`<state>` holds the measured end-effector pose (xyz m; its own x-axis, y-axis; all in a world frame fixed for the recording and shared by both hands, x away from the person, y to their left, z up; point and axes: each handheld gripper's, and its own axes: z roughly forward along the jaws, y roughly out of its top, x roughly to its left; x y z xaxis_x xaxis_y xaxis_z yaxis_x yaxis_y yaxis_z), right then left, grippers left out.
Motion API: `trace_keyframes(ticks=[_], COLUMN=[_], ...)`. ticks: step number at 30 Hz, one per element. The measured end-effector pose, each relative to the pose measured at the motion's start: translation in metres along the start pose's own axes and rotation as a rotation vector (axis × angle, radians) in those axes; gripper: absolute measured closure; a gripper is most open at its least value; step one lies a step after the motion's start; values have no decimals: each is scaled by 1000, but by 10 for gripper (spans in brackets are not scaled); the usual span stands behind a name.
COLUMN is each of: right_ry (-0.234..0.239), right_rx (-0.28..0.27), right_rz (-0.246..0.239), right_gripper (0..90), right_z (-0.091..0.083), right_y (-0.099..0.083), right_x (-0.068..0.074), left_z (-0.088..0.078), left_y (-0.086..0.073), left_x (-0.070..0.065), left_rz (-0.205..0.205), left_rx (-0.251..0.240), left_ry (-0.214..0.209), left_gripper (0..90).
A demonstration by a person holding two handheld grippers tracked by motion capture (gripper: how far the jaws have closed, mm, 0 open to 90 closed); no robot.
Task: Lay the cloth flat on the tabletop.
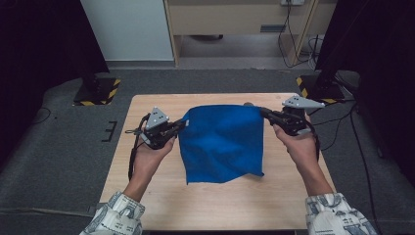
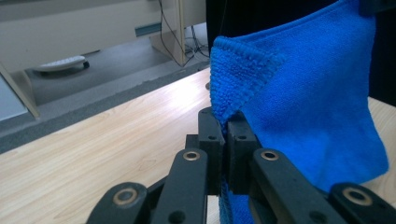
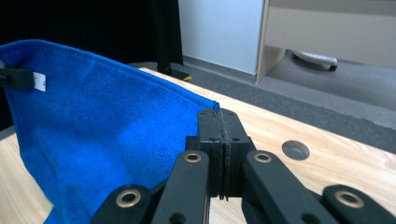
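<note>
A blue cloth hangs stretched between my two grippers above the wooden table. My left gripper is shut on its upper left corner; in the left gripper view the folded corner of the blue cloth sticks up from between the closed jaws of the left gripper. My right gripper is shut on the upper right corner. In the right gripper view the blue cloth spreads away to the left from the pinched jaws of the right gripper. The cloth's lower edge droops toward the table.
Two black stands with yellow-striped bases flank the table's far corners on grey carpet. A wooden desk and cables stand behind. A round hole sits in the tabletop near the right gripper.
</note>
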<state>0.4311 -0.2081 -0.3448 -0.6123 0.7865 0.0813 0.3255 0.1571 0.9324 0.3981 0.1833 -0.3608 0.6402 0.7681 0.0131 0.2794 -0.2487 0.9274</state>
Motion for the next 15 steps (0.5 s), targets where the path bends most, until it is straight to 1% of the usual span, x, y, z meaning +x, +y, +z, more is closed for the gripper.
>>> trace_keyframes(ticks=[2,3,4,6,7,9,10,11,13,15], right_ry=[2,2,3,5,7,7,6,6,3,1], right_rx=[-10,-10,-19,-22,-34,-39,-45,-45,-49,-47], right_rz=[-15,-15,-22,-24,-23,-25,-26,-26,-28,-27], right_gripper=[895,895,896,896,896,896,896,896,896,895], right_z=[-9,-9,-15,-17,-24,-27,-34,-34,-42,-44], right_y=[6,6,10,11,15,16,20,20,24,26], right_x=[4,4,7,8,9,10,12,12,16,17], left_z=[-7,-7,-11,-14,-19,-21,-23,-25,-30,-30], left_y=[4,4,7,9,12,13,14,15,19,20], left_x=[-3,-3,-6,-7,-8,-9,-10,-11,-11,-11], left_rz=[10,10,19,19,22,24,22,25,28,26], left_rx=[-18,-18,-25,-32,-41,-44,-48,-52,-58,-58], left_ry=[-6,-6,-8,-9,-15,-16,-23,-24,-24,-25], left_gripper=[867,867,867,867,867,866,866,866,866,866])
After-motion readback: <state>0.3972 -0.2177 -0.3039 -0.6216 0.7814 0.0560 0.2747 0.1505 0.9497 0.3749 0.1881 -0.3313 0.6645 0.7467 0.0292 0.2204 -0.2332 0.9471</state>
